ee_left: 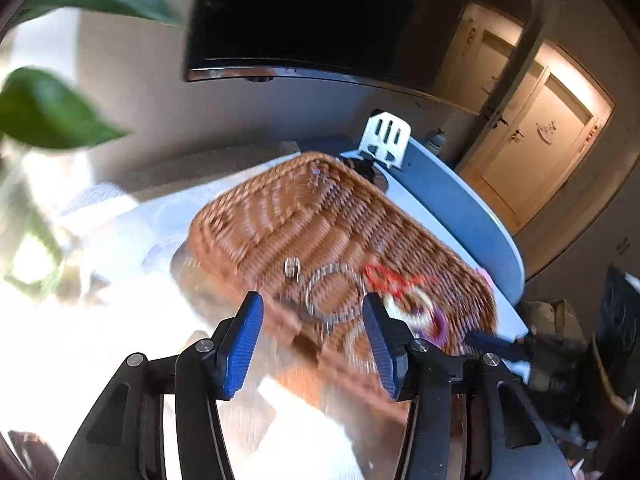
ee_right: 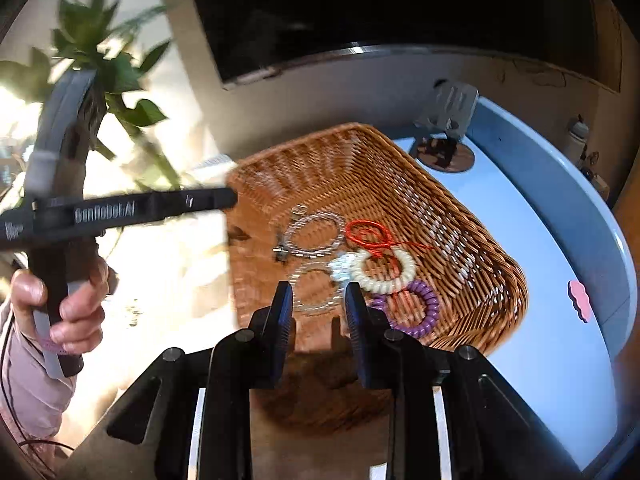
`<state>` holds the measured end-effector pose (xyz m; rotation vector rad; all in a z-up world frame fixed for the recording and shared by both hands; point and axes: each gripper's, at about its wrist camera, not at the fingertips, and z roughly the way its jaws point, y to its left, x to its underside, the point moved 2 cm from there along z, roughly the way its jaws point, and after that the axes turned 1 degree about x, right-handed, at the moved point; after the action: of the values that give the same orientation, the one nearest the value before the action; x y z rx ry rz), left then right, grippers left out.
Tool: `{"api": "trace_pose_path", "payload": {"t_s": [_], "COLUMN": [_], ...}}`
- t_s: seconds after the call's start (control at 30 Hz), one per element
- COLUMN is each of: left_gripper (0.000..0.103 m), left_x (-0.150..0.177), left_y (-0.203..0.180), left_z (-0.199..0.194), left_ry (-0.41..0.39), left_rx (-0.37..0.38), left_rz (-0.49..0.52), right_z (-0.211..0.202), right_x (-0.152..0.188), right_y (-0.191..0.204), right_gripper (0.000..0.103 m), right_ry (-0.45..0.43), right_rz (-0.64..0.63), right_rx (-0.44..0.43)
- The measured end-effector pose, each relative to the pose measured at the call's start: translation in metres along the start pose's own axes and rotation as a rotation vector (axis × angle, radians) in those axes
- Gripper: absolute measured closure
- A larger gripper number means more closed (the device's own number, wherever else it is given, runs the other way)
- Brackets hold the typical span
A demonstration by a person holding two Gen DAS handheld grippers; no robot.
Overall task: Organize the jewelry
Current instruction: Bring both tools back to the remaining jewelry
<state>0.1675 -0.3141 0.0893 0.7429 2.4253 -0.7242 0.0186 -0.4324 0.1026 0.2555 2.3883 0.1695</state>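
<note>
A brown wicker basket (ee_left: 280,216) (ee_right: 460,216) stands on a round pale blue table (ee_right: 532,352). Inside lie a silver bracelet (ee_right: 316,232) (ee_left: 334,294), a red cord (ee_right: 372,234) (ee_left: 386,278), a cream coil band (ee_right: 386,270), a purple coil band (ee_right: 412,312) and a clear bracelet (ee_right: 316,292). My left gripper (ee_left: 312,316) is open and empty over the basket's near rim. My right gripper (ee_right: 318,300) is open and empty above the clear bracelet. In the right wrist view the left gripper's body (ee_right: 120,210) reaches in from the left, held by a hand.
A white phone stand (ee_left: 386,138) (ee_right: 450,112) sits on a round coaster at the table's far side. A pink object (ee_right: 580,300) lies near the right table edge. A leafy plant (ee_right: 112,80) stands at the left. A dark screen (ee_left: 312,20) hangs behind.
</note>
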Motion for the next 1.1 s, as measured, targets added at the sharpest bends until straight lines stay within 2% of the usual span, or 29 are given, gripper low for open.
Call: {"api": "trace_pose_path", "payload": {"t_s": [0.07,0.2,0.3,0.5,0.63,0.73,0.87,0.97,1.1], "left_gripper": [0.05,0.05,0.049,0.048,0.048,0.048,0.048,0.048,0.048], "left_x": [0.015,0.05,0.078,0.14,0.178,0.203,0.226,0.226,0.21], "left_y": [0.001,0.01,0.027,0.078,0.112,0.136,0.162,0.158,0.147], "left_z": [-0.021,-0.075,-0.123,-0.211,-0.246,-0.254,-0.245,-0.227,-0.198], "left_ry": [-0.004,-0.057,-0.134,-0.217,-0.222,-0.205,-0.179,-0.177,-0.139], "left_rx": [-0.004,-0.064,-0.159,-0.286,-0.366,-0.393,-0.374,-0.326,-0.327], "left_rz": [0.013,0.032,0.008,-0.09,-0.152,-0.2,-0.258,-0.219,-0.143], "right_z": [-0.014,-0.038,-0.042,-0.012,0.01,0.016,0.018,0.023,0.022], "right_x": [0.004,0.021,0.043,0.086,0.105,0.115,0.115,0.115,0.114], "right_y": [0.011,0.044,0.075,0.122,0.136,0.142,0.146,0.143,0.141], "right_gripper": [0.071,0.069,0.069,0.069,0.069,0.069,0.069,0.069,0.069], "right_ry": [-0.026,-0.068,-0.072,-0.002,0.028,0.042,0.038,0.059,0.066], "right_rz": [-0.015,-0.06,-0.119,-0.217,-0.222,-0.218,-0.238,-0.228,-0.217], "right_rx": [-0.022,-0.092,-0.152,-0.208,-0.249,-0.263,-0.258,-0.261,-0.276]}}
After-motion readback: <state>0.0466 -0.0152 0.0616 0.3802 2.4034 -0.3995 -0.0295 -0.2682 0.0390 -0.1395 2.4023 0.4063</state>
